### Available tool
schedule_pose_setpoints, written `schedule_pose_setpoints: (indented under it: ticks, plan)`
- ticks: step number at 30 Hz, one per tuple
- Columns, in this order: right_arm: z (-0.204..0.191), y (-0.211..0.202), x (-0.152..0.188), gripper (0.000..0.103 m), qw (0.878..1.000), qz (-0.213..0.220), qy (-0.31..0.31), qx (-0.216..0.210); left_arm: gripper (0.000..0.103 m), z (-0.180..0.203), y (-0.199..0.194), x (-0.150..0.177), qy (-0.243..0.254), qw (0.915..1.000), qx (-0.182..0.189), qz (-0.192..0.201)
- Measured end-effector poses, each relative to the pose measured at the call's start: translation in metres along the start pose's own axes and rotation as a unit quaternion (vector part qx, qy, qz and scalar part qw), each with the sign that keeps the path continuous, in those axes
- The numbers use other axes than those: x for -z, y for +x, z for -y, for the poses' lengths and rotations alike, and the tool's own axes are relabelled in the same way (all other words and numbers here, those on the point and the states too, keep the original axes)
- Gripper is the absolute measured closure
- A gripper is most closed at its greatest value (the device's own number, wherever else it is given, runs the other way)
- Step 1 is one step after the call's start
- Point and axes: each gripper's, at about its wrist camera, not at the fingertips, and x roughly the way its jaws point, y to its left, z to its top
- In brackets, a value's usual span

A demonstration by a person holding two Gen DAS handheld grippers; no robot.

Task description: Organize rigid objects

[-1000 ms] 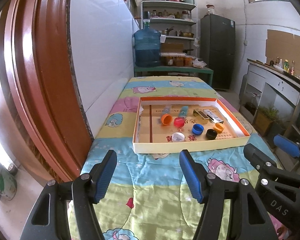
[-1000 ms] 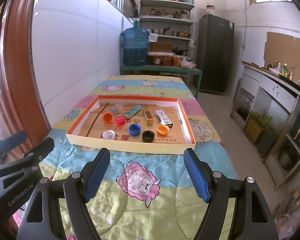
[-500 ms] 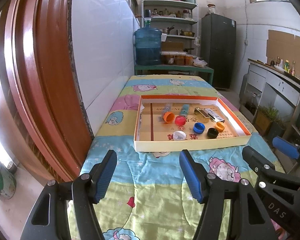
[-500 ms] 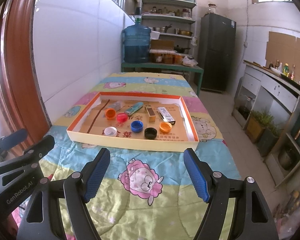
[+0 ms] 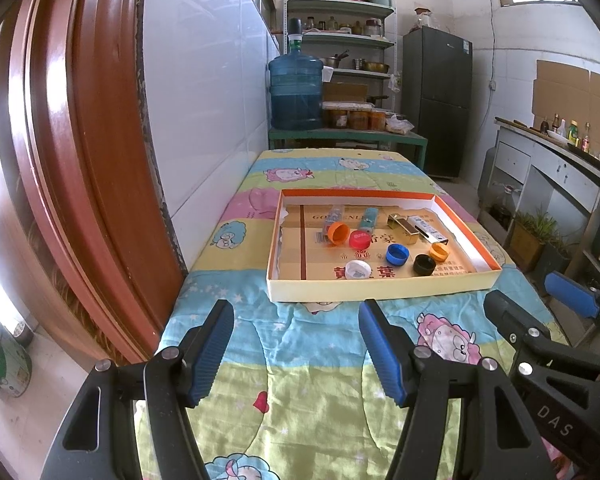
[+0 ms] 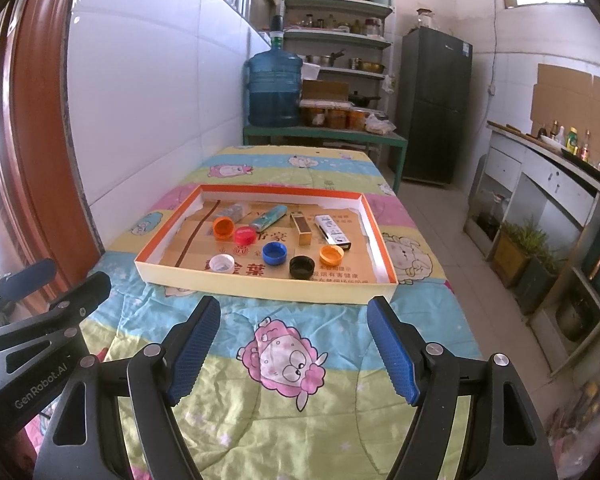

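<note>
A shallow orange-rimmed cardboard tray lies on the cartoon-print quilt. Inside lie several bottle caps: orange, red, white, blue, black and another orange. Behind them rest a teal tube, a silvery packet, a gold box and a white box. My left gripper hovers open short of the tray's near edge, nothing between its fingers. My right gripper is likewise open and empty, beside it.
A white tiled wall and a red-brown door frame run along the left. Beyond the table stand a blue water jug, shelves and a dark fridge. A counter lines the right side.
Both grippers have drifted slightly forward and lower toward the tray, which sits a little larger and lower in view. Both stay open; nothing in the tray has moved.
</note>
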Motion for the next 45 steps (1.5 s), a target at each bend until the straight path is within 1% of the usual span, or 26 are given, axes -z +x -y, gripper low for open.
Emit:
schedule_pose_setpoints:
  ticks: [24,45]
  plan:
    - [0.0028,-0.0040,-0.0012,0.026,1.000,0.012,0.003,0.012,0.038,0.0009,0.0008,0.0025,-0.003,1.0000,0.004,-0.001]
    - [0.0012,-0.0021,-0.0001,0.026,1.000,0.006,0.003,0.009,0.038,0.0019,0.0011,0.0039,-0.004,1.0000,0.005,-0.002]
